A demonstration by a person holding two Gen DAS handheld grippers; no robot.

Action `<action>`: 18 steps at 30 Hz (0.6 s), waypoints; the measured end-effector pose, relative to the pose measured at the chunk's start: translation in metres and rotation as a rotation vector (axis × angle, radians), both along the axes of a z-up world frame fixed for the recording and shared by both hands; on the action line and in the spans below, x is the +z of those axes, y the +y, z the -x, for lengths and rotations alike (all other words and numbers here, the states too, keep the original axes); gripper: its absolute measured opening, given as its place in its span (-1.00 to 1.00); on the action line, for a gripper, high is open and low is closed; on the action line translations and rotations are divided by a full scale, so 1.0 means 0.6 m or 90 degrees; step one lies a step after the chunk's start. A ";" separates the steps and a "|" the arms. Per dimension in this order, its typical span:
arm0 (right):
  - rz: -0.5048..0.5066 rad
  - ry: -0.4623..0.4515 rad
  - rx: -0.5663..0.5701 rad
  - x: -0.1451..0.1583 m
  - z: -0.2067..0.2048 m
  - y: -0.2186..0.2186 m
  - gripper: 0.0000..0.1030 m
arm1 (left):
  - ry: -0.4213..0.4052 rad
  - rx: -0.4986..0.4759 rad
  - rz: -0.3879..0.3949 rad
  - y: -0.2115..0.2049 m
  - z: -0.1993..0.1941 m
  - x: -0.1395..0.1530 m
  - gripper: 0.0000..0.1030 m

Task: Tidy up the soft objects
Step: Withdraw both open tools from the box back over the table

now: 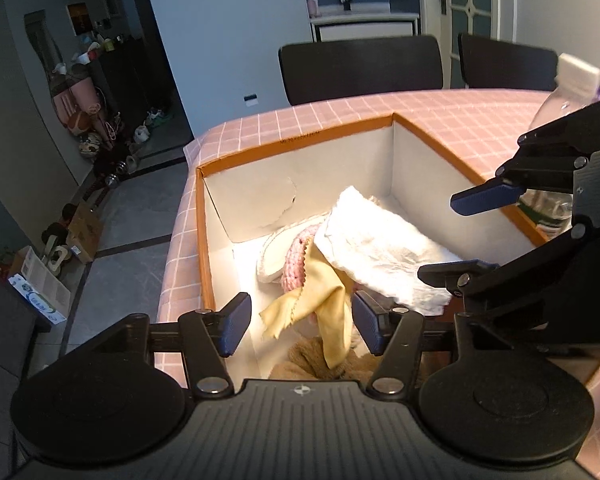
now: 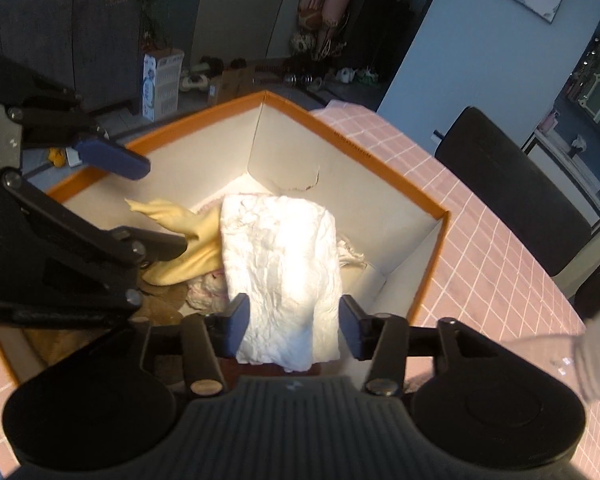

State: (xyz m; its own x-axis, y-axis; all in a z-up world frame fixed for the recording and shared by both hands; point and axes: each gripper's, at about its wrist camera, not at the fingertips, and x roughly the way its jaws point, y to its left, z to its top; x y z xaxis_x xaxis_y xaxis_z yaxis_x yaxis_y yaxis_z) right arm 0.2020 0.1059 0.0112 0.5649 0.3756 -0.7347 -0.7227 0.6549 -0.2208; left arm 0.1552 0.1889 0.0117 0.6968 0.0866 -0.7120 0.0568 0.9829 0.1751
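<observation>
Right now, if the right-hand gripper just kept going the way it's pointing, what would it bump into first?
Most likely the white towel: the right gripper stands open right over its near edge, inside the box. Depth is hard to judge.

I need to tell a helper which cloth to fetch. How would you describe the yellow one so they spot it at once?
On the pink checked tablecloth stands an orange-rimmed box with white inner walls. Inside lies a pile of soft things, and the yellow cloth pokes out from under the white towel. It alone is pale yellow, thin, and jagged-edged.
</observation>
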 end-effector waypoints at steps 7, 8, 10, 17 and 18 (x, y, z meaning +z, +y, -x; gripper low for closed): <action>-0.039 -0.038 0.010 0.030 0.045 -0.030 0.11 | -0.058 -0.005 -0.017 -0.020 0.045 0.019 0.32; -0.046 -0.041 0.013 0.035 0.052 -0.035 0.15 | -0.065 -0.006 -0.020 -0.023 0.051 0.021 0.32; -0.064 -0.048 0.018 0.043 0.064 -0.046 0.21 | -0.081 -0.009 -0.023 -0.031 0.062 0.026 0.32; -0.122 -0.082 0.016 0.066 0.116 -0.101 0.23 | -0.154 -0.019 -0.003 -0.064 0.111 0.050 0.32; -0.132 -0.089 0.012 0.067 0.124 -0.112 0.23 | -0.169 -0.022 0.000 -0.070 0.120 0.054 0.32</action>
